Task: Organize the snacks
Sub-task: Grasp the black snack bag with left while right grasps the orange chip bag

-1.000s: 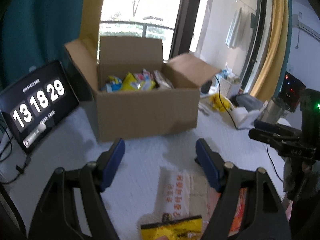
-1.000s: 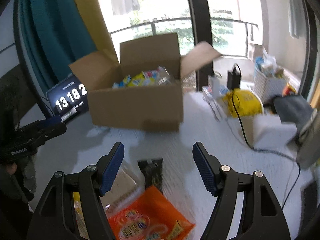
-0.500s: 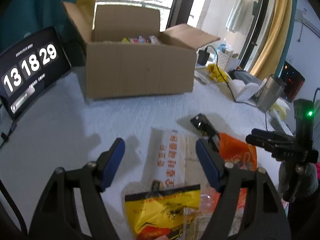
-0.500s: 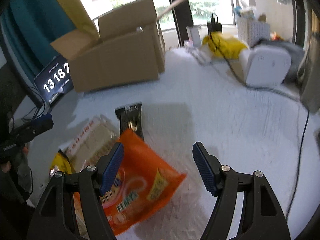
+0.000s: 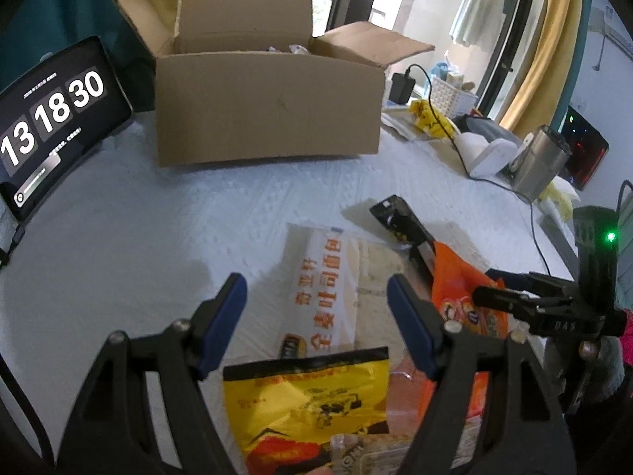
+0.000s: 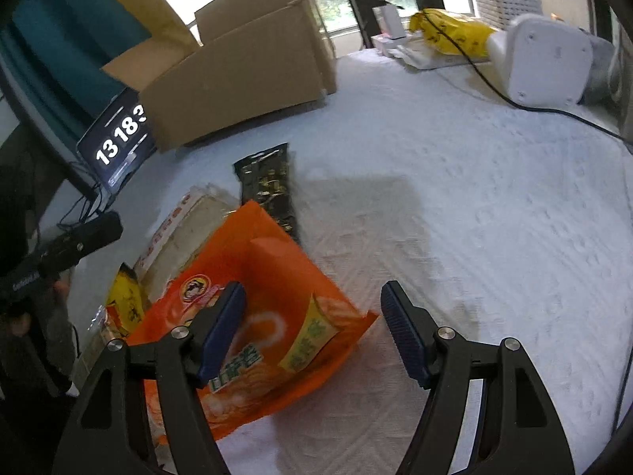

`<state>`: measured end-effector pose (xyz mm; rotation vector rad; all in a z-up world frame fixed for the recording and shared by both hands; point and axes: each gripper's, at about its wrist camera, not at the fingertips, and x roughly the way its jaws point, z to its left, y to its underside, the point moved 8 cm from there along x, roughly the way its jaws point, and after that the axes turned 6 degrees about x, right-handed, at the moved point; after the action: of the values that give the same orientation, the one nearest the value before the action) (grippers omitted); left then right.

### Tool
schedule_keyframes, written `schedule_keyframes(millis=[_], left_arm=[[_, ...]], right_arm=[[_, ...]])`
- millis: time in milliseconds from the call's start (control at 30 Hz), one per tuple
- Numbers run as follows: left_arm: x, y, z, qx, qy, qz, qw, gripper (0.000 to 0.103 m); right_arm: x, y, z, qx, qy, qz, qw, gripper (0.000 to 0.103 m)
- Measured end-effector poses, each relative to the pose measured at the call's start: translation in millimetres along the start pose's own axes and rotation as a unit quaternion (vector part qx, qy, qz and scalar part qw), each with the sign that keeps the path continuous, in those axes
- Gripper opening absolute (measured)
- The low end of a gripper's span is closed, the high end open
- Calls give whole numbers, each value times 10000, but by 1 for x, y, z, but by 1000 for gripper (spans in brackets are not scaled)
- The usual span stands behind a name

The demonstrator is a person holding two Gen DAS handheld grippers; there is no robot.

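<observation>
On the white table (image 6: 474, 158), both hand-held grippers have sunk toward the snacks since a second ago: the right hand-held gripper (image 6: 312, 316) gapes wide over a glossy orange bag (image 6: 277, 277), the left hand-held gripper (image 5: 316, 308) wide above a white packet (image 5: 328, 273).

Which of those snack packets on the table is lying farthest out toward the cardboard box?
The black packet. It lies beyond the orange bag, the yellow packet and the white bread pack, closest to the cardboard box.

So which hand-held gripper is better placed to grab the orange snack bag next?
Right. The right hand-held gripper is open directly over the orange snack bag. The left hand-held gripper is open over the white bread packet instead.
</observation>
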<state>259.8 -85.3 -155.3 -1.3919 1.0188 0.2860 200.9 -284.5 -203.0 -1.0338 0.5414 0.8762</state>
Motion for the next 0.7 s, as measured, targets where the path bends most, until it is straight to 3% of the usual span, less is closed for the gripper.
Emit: schedule_keyframes(millis=[167, 367, 567, 600, 700], left_arm=[[5, -1, -4, 25, -61, 69, 10000, 75], [15, -4, -14, 98, -129, 188, 9997, 75], [20, -9, -23, 197, -206, 237, 9993, 75], [20, -10, -24, 208, -216, 239, 9993, 75], [21, -16, -29, 294, -241, 234, 9990, 75]], right_arm=[[-5, 6, 1, 27, -235, 56, 9997, 74], [-2, 8, 10, -223, -88, -99, 9997, 72], [-2, 7, 22, -597, -170, -222, 9978, 41], [-2, 6, 22, -616, -237, -212, 9976, 27], [-4, 0, 22, -716, -280, -271, 9967, 21]])
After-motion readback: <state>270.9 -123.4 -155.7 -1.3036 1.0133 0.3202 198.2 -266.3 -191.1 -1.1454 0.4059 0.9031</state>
